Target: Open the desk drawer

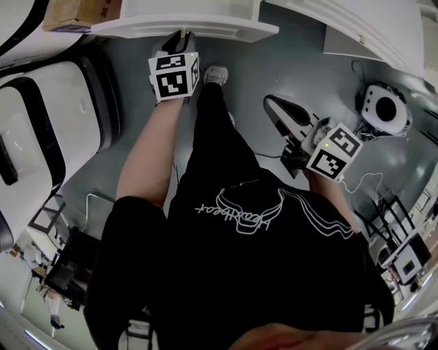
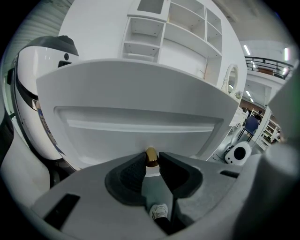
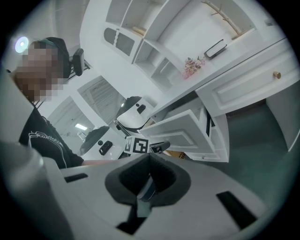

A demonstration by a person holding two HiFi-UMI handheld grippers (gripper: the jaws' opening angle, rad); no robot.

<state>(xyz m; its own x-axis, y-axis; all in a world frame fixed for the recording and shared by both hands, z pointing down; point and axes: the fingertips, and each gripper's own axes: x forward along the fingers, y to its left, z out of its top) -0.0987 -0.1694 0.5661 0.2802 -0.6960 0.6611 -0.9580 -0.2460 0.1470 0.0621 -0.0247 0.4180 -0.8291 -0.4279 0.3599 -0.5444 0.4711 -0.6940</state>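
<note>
The white desk drawer (image 1: pixel 205 27) stands pulled out from the desk, its panelled front (image 2: pixel 140 93) filling the left gripper view. A small brass knob (image 2: pixel 151 154) sits at the front's lower middle. My left gripper (image 2: pixel 151 159) is shut on that knob, one dark pad on each side. In the head view the left gripper (image 1: pixel 182 39) reaches up to the drawer's edge, under its marker cube. My right gripper (image 1: pixel 277 108) hangs apart over the grey floor, jaws closed with nothing held. From the right gripper (image 3: pixel 150 158) the pulled-out drawer (image 3: pixel 187 133) shows side-on.
A white and black rounded shell (image 1: pixel 41 123) stands close at the left. A cardboard box (image 1: pixel 75 14) lies beside the drawer. A round white device (image 1: pixel 384 109) with cables sits on the floor at the right. Another drawer front with a brass knob (image 3: pixel 276 74) is further along the desk.
</note>
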